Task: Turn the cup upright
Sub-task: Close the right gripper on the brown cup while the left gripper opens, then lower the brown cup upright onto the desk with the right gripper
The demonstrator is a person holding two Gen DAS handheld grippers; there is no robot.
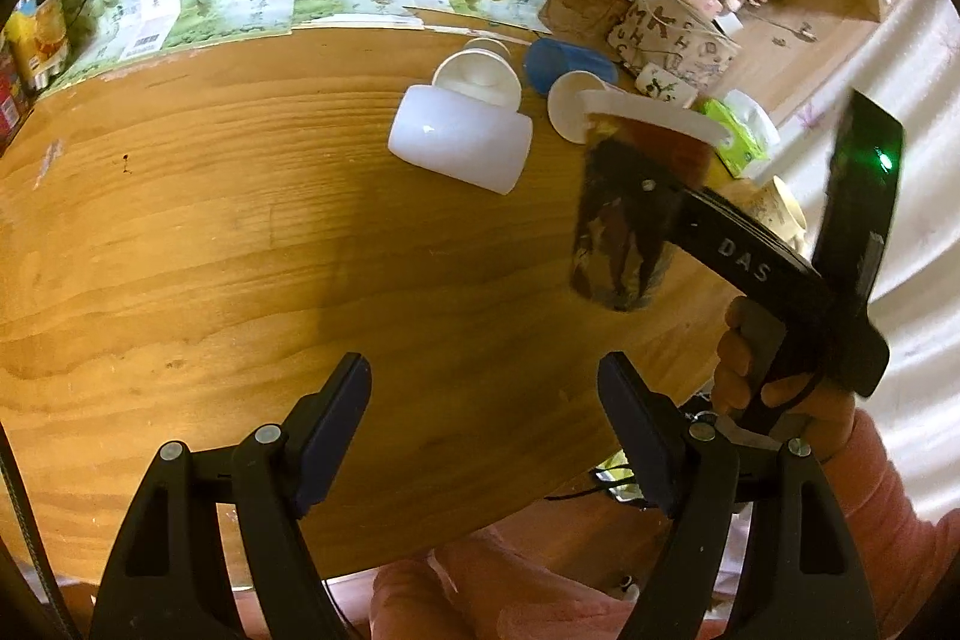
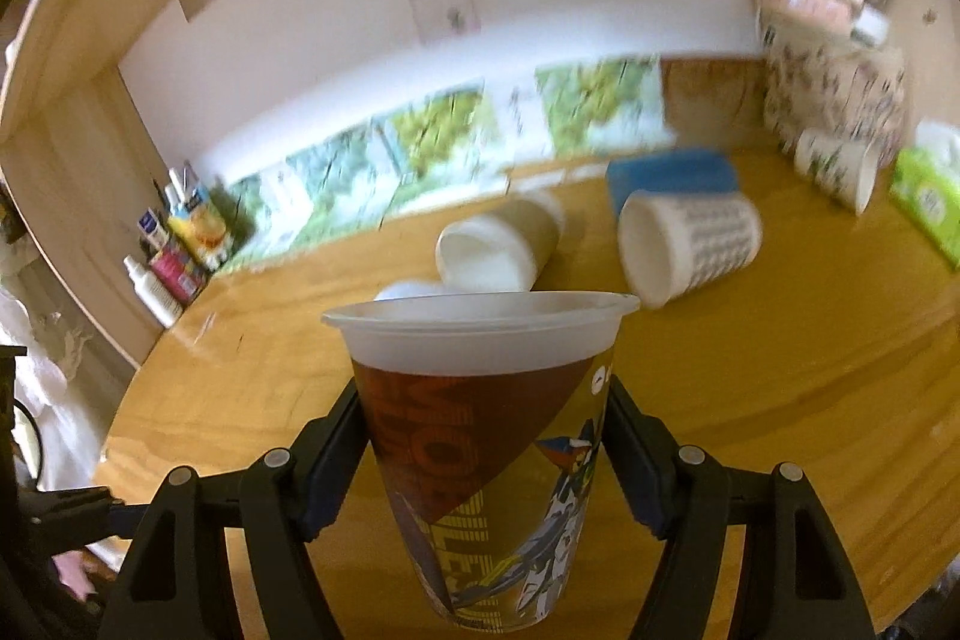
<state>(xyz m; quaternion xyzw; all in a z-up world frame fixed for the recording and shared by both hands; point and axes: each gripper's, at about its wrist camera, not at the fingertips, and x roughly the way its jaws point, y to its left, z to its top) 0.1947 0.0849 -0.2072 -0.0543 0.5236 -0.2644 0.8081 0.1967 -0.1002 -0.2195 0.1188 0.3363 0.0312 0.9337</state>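
Note:
A translucent plastic cup with a brown and yellow printed wrap (image 2: 486,454) stands rim-up between the fingers of my right gripper (image 2: 486,460), which is shut on its sides and holds it above the wooden table (image 2: 750,400). In the left wrist view the same cup (image 1: 630,214) hangs at the right, held by the right gripper (image 1: 636,196). My left gripper (image 1: 483,424) is open and empty over the table's near edge.
Several cups lie on their sides at the back of the table: a frosted white one (image 1: 459,139), a white paper one (image 1: 480,67), a blue one (image 1: 567,61), a patterned one (image 2: 690,244). A green tissue pack (image 2: 927,196) and fabric basket (image 1: 672,31) stand back right.

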